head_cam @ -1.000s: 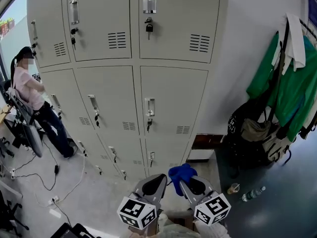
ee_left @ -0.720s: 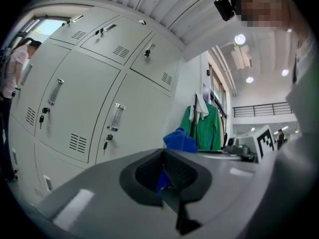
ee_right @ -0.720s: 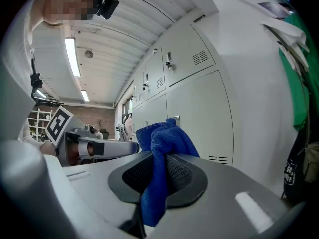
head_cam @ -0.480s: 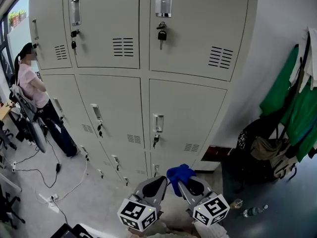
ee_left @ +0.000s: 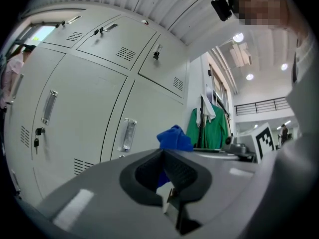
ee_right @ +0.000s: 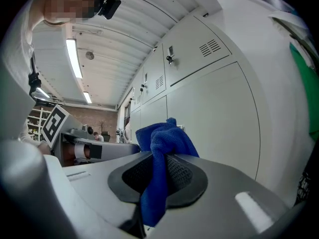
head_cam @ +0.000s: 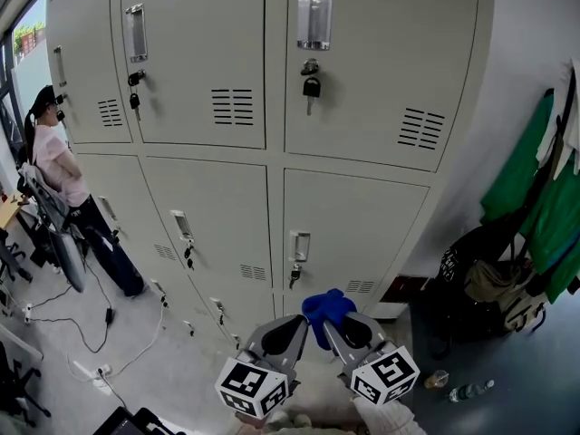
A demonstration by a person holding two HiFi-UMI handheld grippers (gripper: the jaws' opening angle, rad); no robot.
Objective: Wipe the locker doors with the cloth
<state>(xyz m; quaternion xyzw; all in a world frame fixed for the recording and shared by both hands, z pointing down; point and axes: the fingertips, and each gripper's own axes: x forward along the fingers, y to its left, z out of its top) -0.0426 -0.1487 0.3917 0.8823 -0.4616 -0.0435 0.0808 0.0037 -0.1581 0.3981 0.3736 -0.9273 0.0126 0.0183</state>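
Observation:
Grey locker doors fill the wall ahead, each with a handle and a hanging key or padlock. A blue cloth bunches up out of my right gripper, whose jaws are shut on it; the right gripper view shows the blue cloth pinched between the pads. My left gripper sits just left of it, jaws closed with nothing in them. Both grippers hang low, short of the middle-row door.
A person stands at the far left by a chair and floor cables. Green garments and bags hang at the right. A bottle lies on the floor.
The view has tilted up and closed in on the lockers. Both grippers with the cloth have risen slightly toward the doors.

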